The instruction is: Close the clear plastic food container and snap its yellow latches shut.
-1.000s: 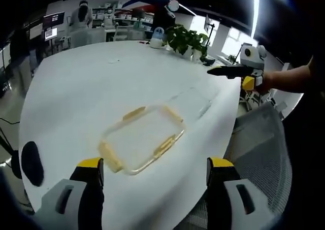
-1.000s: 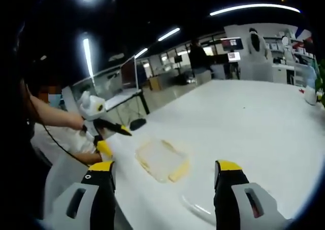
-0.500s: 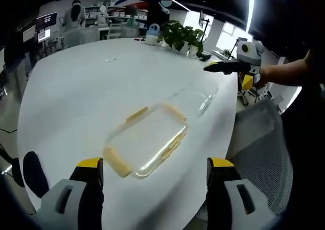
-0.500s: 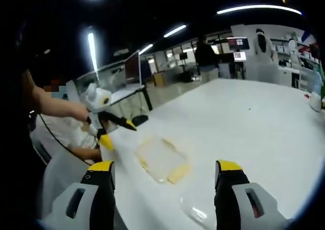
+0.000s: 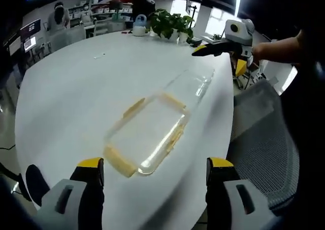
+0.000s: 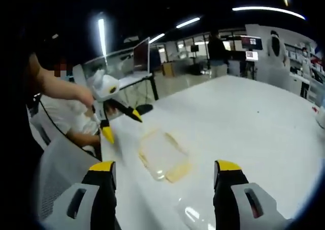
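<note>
Two grippers, left (image 5: 152, 176) & right (image 6: 165, 182), jaws spread, nothing held. Container (image 5: 147, 133) w/ yellow latches (image 5: 119, 161) lies near table (image 5: 76, 88) edge.

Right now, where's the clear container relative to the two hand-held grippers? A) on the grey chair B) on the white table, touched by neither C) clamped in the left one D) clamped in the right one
B: the clear container lies flat on the white table, with the left hand-held gripper and the right hand-held gripper both open and clear of it.
</note>
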The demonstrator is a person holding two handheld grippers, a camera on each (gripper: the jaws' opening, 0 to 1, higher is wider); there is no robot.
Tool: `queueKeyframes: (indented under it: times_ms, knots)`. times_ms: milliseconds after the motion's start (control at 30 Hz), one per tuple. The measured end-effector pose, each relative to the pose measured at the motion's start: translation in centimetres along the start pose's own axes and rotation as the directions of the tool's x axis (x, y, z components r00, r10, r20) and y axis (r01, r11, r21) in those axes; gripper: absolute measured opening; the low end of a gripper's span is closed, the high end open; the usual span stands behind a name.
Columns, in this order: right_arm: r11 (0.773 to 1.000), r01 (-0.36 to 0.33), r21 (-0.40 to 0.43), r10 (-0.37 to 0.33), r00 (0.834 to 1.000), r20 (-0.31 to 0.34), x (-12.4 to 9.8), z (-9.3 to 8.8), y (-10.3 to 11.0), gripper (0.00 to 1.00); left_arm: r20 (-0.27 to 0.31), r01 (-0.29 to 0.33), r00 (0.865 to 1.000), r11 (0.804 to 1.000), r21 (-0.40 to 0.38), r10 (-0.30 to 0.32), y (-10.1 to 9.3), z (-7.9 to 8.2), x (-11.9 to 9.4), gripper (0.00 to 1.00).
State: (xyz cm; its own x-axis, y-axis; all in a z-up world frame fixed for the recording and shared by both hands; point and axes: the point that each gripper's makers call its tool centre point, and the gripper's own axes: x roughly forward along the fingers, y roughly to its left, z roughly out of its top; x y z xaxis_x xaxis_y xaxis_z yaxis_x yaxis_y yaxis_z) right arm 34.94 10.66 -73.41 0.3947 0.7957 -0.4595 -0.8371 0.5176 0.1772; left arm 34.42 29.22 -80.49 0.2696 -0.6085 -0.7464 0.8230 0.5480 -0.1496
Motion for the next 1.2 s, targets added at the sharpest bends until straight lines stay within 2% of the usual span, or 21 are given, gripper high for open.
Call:
queueKeyframes:
  times_ms: [633,1200]
  knots:
    - [0.995,-0.068,-0.075,0.061,0.993,-0.097,1.8,-0.7,0.3,0.76,-0.045,0.022,0.999,0.997,0.076,-0.018,1.1,-0.5,0.5,0.84]
    - [0.987,-0.107,-0.122,0.084,0.980,-0.178,2.7,-1.8,0.5,0.74,-0.128,0.067,0.991,0.986,0.155,-0.048,1.2,-1.8,1.2,0.84]
